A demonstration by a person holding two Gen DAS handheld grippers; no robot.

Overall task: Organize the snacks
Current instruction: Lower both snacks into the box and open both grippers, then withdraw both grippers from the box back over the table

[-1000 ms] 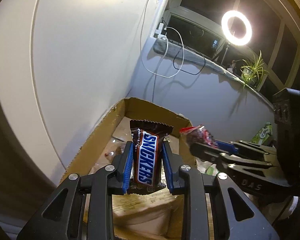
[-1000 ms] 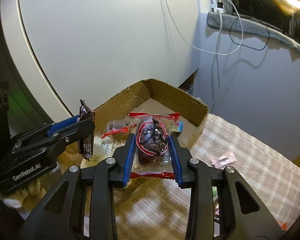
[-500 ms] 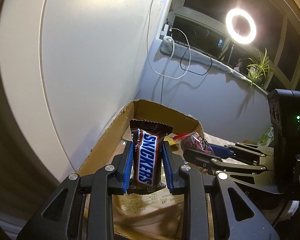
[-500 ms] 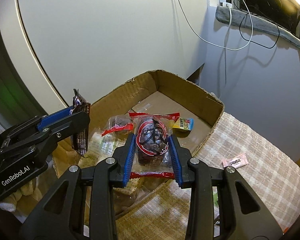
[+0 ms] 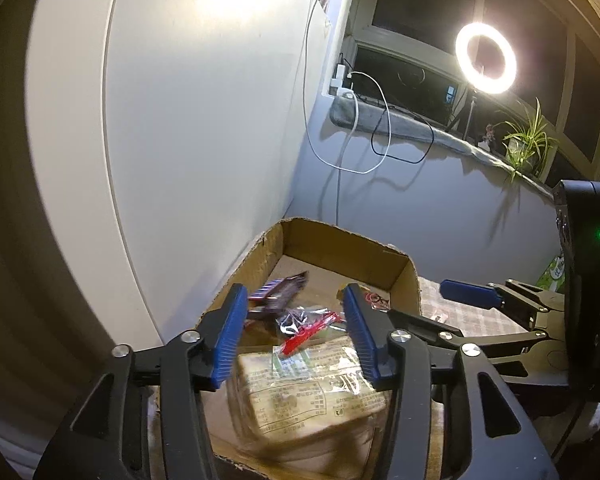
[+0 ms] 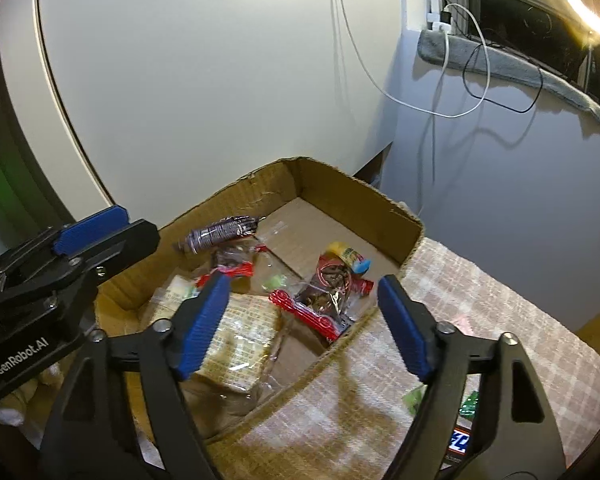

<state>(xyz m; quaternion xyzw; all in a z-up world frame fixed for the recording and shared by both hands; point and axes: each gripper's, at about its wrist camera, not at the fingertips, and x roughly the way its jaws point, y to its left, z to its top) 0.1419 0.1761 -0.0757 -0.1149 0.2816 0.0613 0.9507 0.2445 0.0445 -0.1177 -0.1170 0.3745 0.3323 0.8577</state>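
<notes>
The cardboard box point(image 5: 342, 246) point(image 6: 342, 196) sits below both grippers. My left gripper point(image 5: 294, 291) is opening with nothing pressed between its blue pads. The Snickers bar point(image 5: 280, 290) point(image 6: 220, 234) is blurred, loose in the box against its left wall. My right gripper point(image 6: 302, 282) is opening too, and stands wide. The red-edged packet of dark fruit point(image 6: 326, 294) lies free in the box under it, near the front wall. In the right wrist view the left gripper's fingers point(image 6: 92, 232) show at the left edge.
A large pale bread packet point(image 5: 312, 388) point(image 6: 240, 340) fills the box's near end, with another red-edged packet point(image 6: 232, 262) and a yellow-and-blue candy point(image 6: 350, 258) further in. A checked cloth point(image 6: 480, 320) carries more wrappers point(image 6: 416, 394). A white wall stands close behind the box.
Both grippers have opened. The Snickers bar has left the left jaws and the red-edged packet has left the right jaws; both now lie in the box.
</notes>
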